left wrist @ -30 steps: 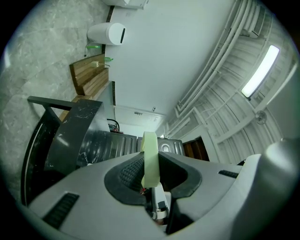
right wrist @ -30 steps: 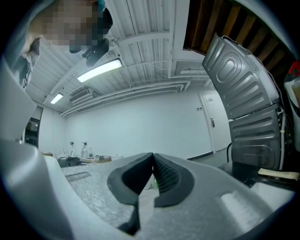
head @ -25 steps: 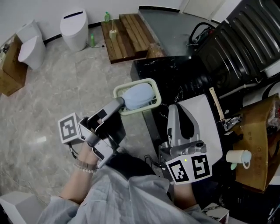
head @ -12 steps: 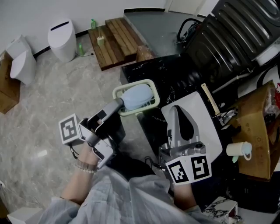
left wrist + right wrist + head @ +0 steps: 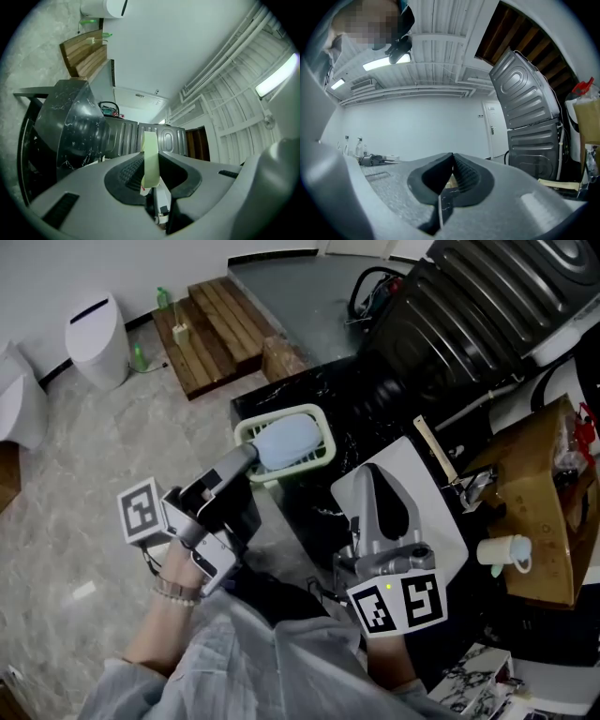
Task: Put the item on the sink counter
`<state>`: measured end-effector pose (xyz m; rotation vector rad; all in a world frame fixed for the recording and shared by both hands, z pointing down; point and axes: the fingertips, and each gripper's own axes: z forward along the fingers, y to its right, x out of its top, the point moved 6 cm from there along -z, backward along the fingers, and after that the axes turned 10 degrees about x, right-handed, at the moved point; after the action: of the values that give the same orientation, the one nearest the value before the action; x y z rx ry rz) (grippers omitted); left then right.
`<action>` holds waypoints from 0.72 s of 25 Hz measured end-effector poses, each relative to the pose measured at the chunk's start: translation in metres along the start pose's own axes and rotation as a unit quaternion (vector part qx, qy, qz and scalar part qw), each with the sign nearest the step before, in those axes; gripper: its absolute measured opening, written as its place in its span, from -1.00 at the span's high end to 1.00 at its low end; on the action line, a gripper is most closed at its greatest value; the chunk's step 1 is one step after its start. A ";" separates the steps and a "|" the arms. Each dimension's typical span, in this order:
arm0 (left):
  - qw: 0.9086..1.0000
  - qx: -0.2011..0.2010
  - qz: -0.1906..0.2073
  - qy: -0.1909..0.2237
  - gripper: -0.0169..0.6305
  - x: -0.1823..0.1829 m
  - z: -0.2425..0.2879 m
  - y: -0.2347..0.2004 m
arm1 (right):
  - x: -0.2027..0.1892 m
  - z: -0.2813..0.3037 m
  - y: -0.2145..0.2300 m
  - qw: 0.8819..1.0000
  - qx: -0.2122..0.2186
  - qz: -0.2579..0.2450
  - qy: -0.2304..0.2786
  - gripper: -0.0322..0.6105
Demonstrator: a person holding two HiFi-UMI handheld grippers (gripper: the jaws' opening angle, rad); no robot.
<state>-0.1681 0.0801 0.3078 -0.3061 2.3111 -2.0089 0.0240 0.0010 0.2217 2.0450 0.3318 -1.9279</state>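
Between the jaws of my left hand-held gripper (image 5: 251, 454) is the rim of the pale green basket (image 5: 323, 427), clamped tight, with a light blue item (image 5: 286, 442) lying in it. The basket hangs at the edge of the black marble bench (image 5: 375, 395). That forearm (image 5: 173, 601) slants up and right across the head view. My right hand-held gripper (image 5: 367, 474) points ahead over a white panel (image 5: 441, 512), jaws pressed together, empty.

Left grey two-jaw gripper (image 5: 251, 454): points far and right, slightly raised. Its fingers (image 5: 123, 174) clamp edge-on rim of pale green plastic basket (image 5: 323, 424). Left hand (image 5: 184, 564) near, behind marker cube, beaded bracelet on wrist, grey sleeve below. Right grey two-jaw gripper (image 5: 368, 474): just right of left one, points far, held level, fingers (image 5: 464, 176) pressed together, nothing between.
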 end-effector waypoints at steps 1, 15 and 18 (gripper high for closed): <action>1.000 0.003 0.000 -0.005 0.68 0.006 0.004 -0.001 | 0.000 0.004 0.002 1.000 -0.006 0.000 -0.001 0.91; 0.994 0.021 -0.016 -0.107 0.68 0.082 0.084 -0.003 | 0.002 0.067 0.035 0.993 -0.117 0.006 -0.008 0.91; 0.990 0.023 -0.020 -0.135 0.68 0.096 0.102 -0.004 | 0.004 0.079 0.040 0.990 -0.144 0.004 -0.005 0.91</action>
<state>-0.2434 -0.0375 0.3043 -0.5872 2.1072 -1.8989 -0.0342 -0.0661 0.2171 1.8464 0.5628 -1.7664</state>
